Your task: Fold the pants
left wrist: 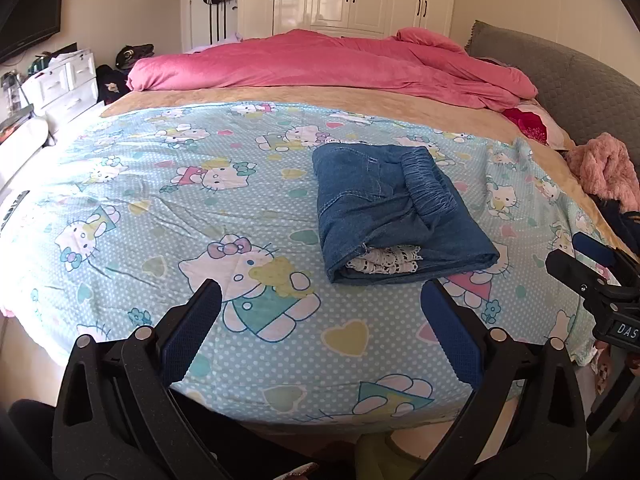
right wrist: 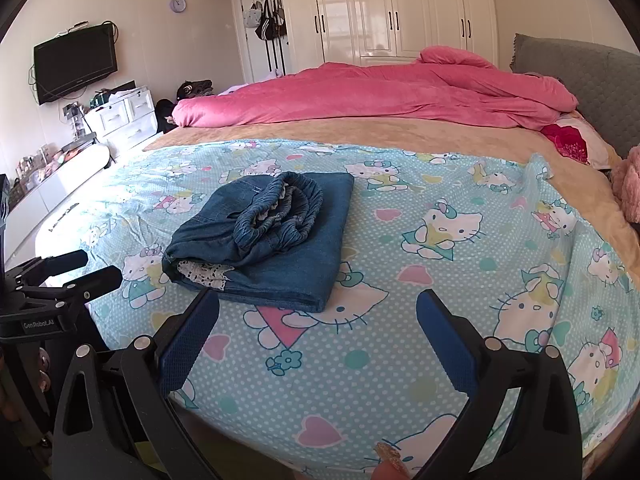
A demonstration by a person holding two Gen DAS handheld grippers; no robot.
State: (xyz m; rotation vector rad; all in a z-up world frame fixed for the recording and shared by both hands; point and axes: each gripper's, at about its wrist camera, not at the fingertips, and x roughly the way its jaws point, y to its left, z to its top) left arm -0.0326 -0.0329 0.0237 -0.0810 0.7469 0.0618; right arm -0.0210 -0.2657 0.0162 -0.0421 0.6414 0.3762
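Pants [left wrist: 400, 212] folded, lying centre frame on bed sheet [left wrist: 160, 200]. Left hand-held gripper [left wrist: 320, 296] spread, empty, near pants. Right hand-held gripper [right wrist: 318, 308] spread, empty, just short of them.

Black hand-held gripper [left wrist: 320, 292] frames — blue ribbed pads [left wrist: 188, 332], silver screws.

Blue denim pants [left wrist: 396, 208] folded, waistband on top, lying on bed.

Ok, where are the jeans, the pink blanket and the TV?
jeans [left wrist: 404, 216]: left wrist view, on the folded denim below the stretchy waistband.
pink blanket [right wrist: 360, 92]: right wrist view, on the middle of the rumpled cover.
TV [right wrist: 75, 63]: right wrist view, on the dark screen.
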